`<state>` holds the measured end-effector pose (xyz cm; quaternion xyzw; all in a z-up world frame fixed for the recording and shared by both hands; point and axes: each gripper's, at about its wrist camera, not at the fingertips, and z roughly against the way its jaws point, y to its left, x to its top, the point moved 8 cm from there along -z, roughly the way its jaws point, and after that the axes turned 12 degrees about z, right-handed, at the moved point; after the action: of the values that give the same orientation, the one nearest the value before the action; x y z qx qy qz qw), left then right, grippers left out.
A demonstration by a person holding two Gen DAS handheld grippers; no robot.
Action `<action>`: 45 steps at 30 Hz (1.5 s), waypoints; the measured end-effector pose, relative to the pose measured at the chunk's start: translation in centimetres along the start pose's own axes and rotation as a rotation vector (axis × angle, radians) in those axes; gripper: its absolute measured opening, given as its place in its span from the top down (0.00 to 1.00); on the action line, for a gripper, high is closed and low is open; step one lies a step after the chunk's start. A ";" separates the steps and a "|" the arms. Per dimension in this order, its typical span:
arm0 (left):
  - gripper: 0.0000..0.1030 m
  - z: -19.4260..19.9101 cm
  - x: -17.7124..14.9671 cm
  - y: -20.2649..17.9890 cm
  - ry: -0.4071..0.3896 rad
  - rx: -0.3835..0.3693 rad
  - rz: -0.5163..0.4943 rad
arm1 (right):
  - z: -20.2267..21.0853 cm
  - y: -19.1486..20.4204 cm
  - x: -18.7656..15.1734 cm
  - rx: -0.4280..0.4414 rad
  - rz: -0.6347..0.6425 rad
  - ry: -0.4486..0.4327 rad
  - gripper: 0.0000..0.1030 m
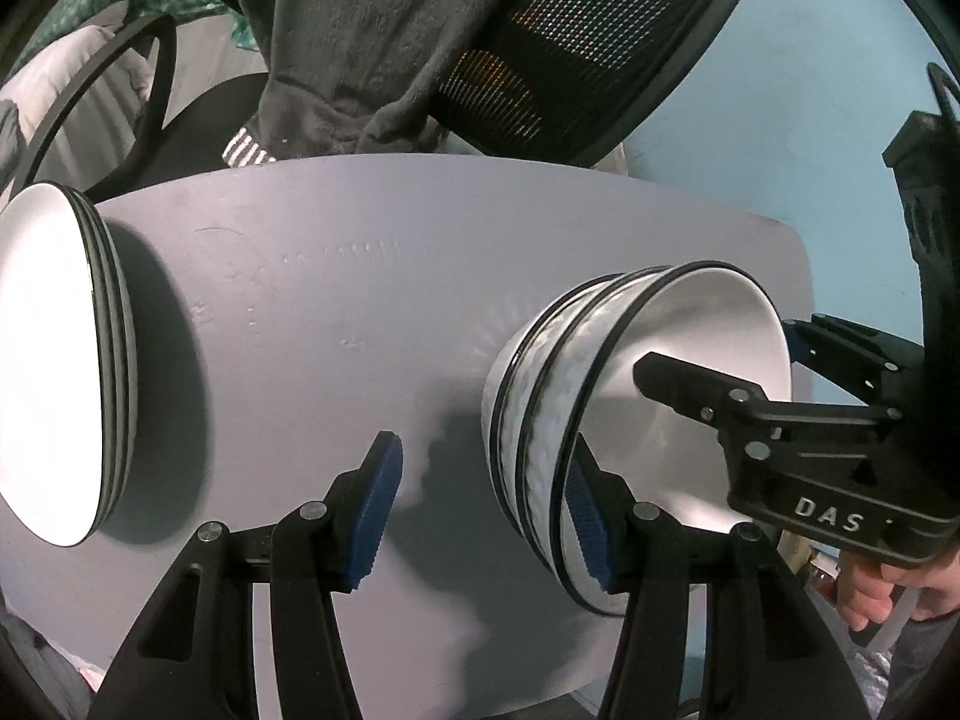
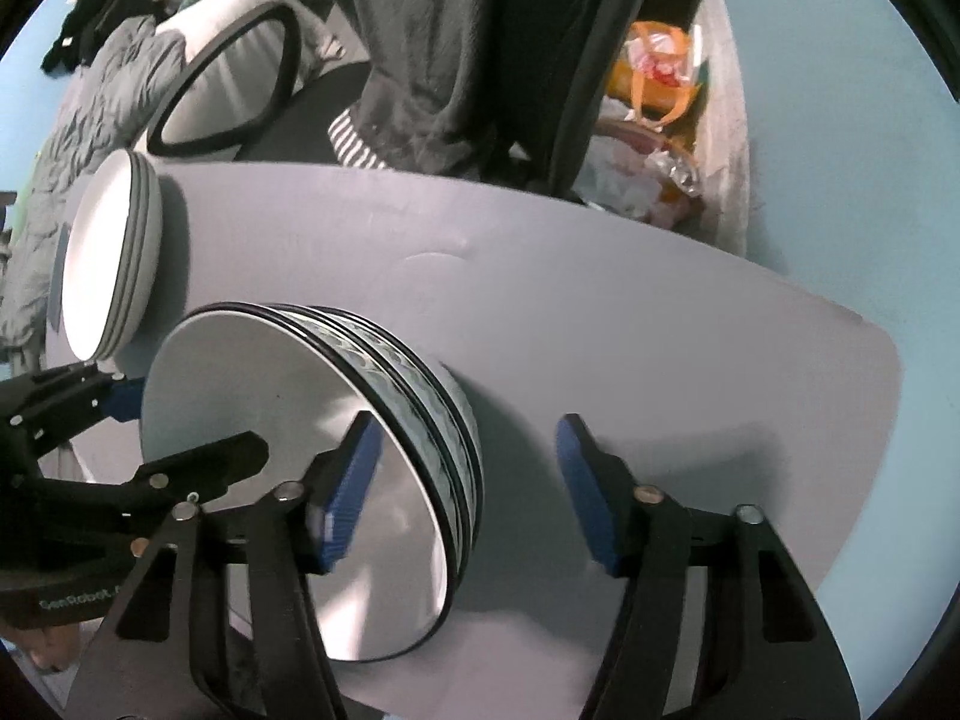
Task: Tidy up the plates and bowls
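A stack of white bowls (image 1: 708, 312) (image 2: 270, 396) with black rims and ribbed sides stands on the grey table (image 1: 330, 330) (image 2: 660, 330). My left gripper (image 1: 483, 450) (image 2: 198, 417) is open and straddles the stack's near-left rim, one pad inside the top bowl and one outside. On the opposite side my right gripper (image 2: 465, 420) (image 1: 720, 348) is open too, with its left finger inside the bowl and its right finger outside. Neither pair of pads presses on the wall. A stack of white plates (image 1: 42, 360) (image 2: 96, 264) sits at the table's left end.
An office chair (image 1: 570, 60) draped with a dark grey garment (image 1: 360, 30) stands behind the table. A bin of bags and rubbish (image 2: 654, 78) is at the back right, bedding (image 2: 90, 120) at the left. The table edge runs close to the bowls on the right. A hand (image 1: 870, 594) holds the right gripper.
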<state>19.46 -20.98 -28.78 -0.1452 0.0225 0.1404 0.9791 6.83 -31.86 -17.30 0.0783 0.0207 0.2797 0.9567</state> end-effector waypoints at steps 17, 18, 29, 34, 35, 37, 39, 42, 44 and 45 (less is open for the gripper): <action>0.68 -1.3 -0.8 -1.1 0.069 -0.082 0.061 | -0.1 1.0 0.7 0.102 0.001 -0.001 0.64; 0.69 -1.4 -0.9 -1.2 0.071 -0.082 0.054 | -0.1 1.0 0.7 0.093 0.000 0.000 0.63; 0.69 -0.4 -3.0 3.0 0.066 -0.040 0.075 | -1.2 4.8 0.1 0.105 0.027 0.010 0.63; 0.69 0.5 -4.9 6.4 0.057 -0.017 0.073 | -2.1 8.3 -0.4 0.113 0.047 0.017 0.64; 0.69 0.6 -5.2 6.9 0.055 -0.013 0.072 | -2.2 9.0 -0.5 0.114 0.048 0.016 0.65; 0.70 0.9 -6.0 8.3 0.049 -0.007 0.072 | -2.7 10.5 -0.7 0.118 0.051 0.014 0.65; 0.70 1.3 -6.6 9.5 0.042 -0.008 0.073 | -2.9 11.5 -0.9 0.119 0.041 0.009 0.65; 0.70 1.7 -7.7 11.4 0.040 -0.003 0.077 | -3.4 13.4 -1.1 0.114 0.023 -0.006 0.65; 0.70 2.0 -8.4 12.8 0.038 -0.003 0.083 | -3.7 14.7 -1.2 0.116 0.007 -0.012 0.65; 0.70 2.1 -8.6 13.4 0.037 -0.002 0.085 | -3.9 15.4 -1.3 0.116 0.003 -0.015 0.65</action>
<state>7.45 -10.37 -29.78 -0.1476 0.0467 0.1792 0.9715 -2.77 -19.15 -18.69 0.1355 0.0298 0.2790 0.9502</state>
